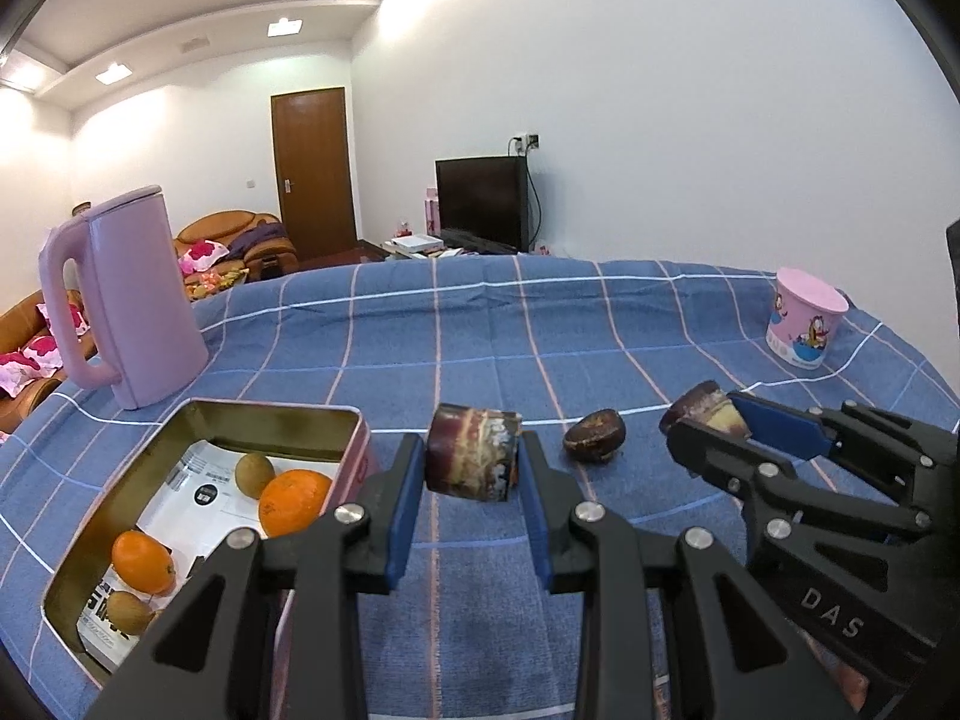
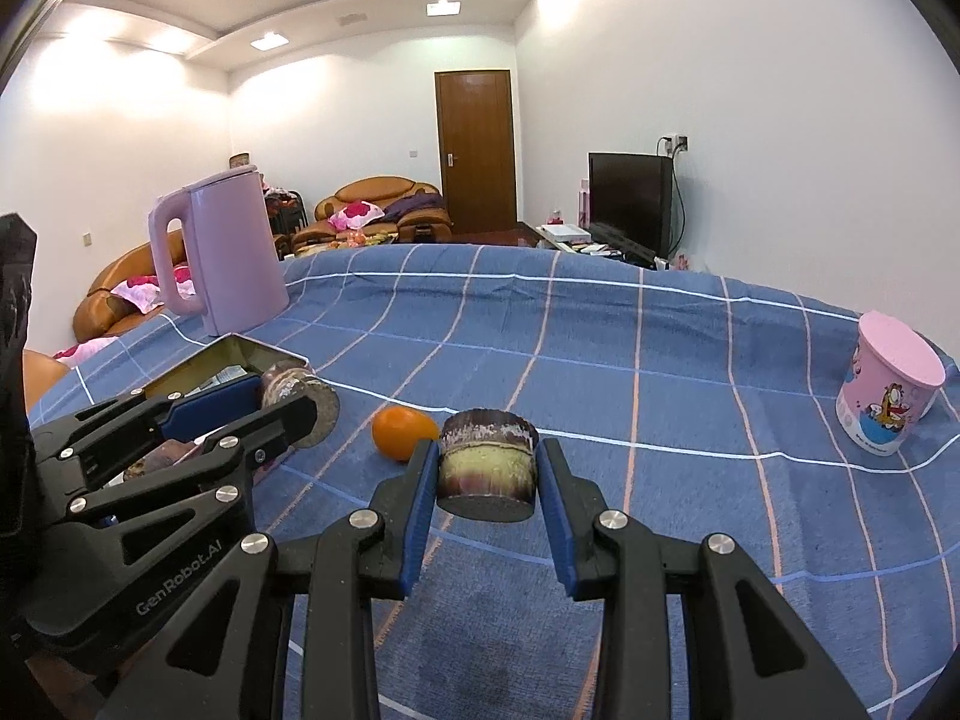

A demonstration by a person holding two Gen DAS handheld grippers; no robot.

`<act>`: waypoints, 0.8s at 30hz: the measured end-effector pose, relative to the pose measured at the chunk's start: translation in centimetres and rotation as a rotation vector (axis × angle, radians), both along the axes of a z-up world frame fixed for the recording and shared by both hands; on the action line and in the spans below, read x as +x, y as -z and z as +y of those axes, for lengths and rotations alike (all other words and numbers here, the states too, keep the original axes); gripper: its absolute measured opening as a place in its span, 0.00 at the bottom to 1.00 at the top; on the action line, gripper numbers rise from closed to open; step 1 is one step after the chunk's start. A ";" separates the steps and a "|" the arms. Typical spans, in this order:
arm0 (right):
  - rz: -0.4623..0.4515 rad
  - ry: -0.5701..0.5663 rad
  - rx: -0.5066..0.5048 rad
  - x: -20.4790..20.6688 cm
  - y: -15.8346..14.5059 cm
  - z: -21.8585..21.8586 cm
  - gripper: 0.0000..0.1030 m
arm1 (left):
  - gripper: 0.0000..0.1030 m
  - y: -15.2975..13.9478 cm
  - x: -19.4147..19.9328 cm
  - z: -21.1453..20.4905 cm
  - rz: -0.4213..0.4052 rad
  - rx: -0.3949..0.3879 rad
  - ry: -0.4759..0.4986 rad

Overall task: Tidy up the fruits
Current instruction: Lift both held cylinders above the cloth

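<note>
On your far left stands a pink kettle [image 1: 129, 300]. Beside it, the open tin [image 1: 198, 426] holds two oranges [image 1: 294, 501], two kiwis [image 1: 254, 473] and printed paper. Your left gripper [image 1: 471, 459] is clenched on a sugarcane piece [image 1: 471, 456], just right of the tin's rim. A dark chestnut-like fruit [image 1: 594, 437] lies on the blue checked cloth [image 1: 480, 330]. Your right gripper [image 2: 487, 468] clamps a second cane chunk [image 2: 487, 465]; an orange on the cloth [image 2: 402, 432] lies nearby. Far right sits a lidded pink cup [image 2: 888, 396].
</note>
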State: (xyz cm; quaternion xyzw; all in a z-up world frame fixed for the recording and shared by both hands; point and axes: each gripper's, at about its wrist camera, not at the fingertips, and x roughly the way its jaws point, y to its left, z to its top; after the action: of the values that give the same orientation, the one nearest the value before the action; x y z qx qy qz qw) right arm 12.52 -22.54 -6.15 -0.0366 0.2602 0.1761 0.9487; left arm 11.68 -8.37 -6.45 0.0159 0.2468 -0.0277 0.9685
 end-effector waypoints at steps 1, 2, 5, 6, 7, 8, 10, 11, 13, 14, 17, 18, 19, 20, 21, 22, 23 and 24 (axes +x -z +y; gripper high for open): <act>-0.005 0.000 0.001 -0.1 0.0 0.0 0.34 | 0.32 0.0 -0.1 0.0 -0.003 0.000 -0.001; -0.012 0.001 0.002 -0.2 -0.1 -0.1 0.34 | 0.32 0.0 -0.2 0.0 -0.007 0.000 -0.003; -0.027 0.002 0.006 -0.5 -0.2 -0.2 0.34 | 0.32 -0.2 -0.4 0.1 -0.019 0.001 -0.006; -0.031 0.002 0.007 -0.6 -0.2 -0.2 0.34 | 0.32 -0.2 -0.5 0.1 -0.021 0.002 -0.007; -0.034 0.003 0.008 -0.6 -0.3 -0.2 0.34 | 0.32 -0.2 -0.6 0.1 -0.026 0.003 -0.008; -0.039 0.003 0.010 -0.7 -0.3 -0.2 0.34 | 0.32 -0.3 -0.6 0.1 -0.028 0.004 -0.008; -0.045 0.004 0.012 -0.8 -0.4 -0.3 0.34 | 0.32 -0.3 -0.7 0.1 -0.034 0.008 -0.009; -0.050 0.005 0.013 -0.9 -0.5 -0.3 0.34 | 0.32 -0.3 -0.7 0.0 -0.036 0.009 -0.010; -0.060 0.005 0.016 -1.0 -0.6 -0.3 0.34 | 0.32 -0.4 -0.8 0.1 -0.042 0.010 -0.012; -0.064 0.006 0.017 -1.1 -0.6 -0.4 0.34 | 0.32 -0.4 -0.9 0.1 -0.045 0.010 -0.014; -0.078 0.006 0.020 -1.4 -0.7 -0.5 0.34 | 0.32 -0.5 -1.0 0.1 -0.052 0.010 -0.017; -0.081 0.005 0.020 -1.4 -0.7 -0.5 0.34 | 0.32 -0.5 -1.0 0.2 -0.055 0.010 -0.019; -0.084 0.006 0.020 -1.5 -0.8 -0.5 0.34 | 0.32 -0.6 -1.1 0.2 -0.059 0.010 -0.019; -0.086 0.007 0.020 -1.5 -0.8 -0.5 0.34 | 0.32 -0.6 -1.1 0.2 -0.062 0.011 -0.020; -0.088 0.007 0.020 -1.6 -0.8 -0.6 0.34 | 0.32 -0.6 -1.2 0.1 -0.064 0.012 -0.021; -0.091 0.008 0.021 -1.6 -0.8 -0.6 0.34 | 0.32 -0.6 -1.3 0.1 -0.068 0.013 -0.021; -0.094 0.009 0.022 -1.6 -0.8 -0.6 0.34 | 0.32 -0.7 -1.3 0.1 -0.071 0.014 -0.023; -0.097 0.010 0.023 -1.7 -0.9 -0.6 0.34 | 0.32 -0.7 -1.4 0.0 -0.075 0.014 -0.024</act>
State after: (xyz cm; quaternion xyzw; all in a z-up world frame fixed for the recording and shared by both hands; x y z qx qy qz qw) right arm 10.84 -23.15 -5.29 -0.0330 0.2121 0.1723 0.9614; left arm 10.27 -8.33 -5.78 0.0210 0.2108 -0.0137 0.9772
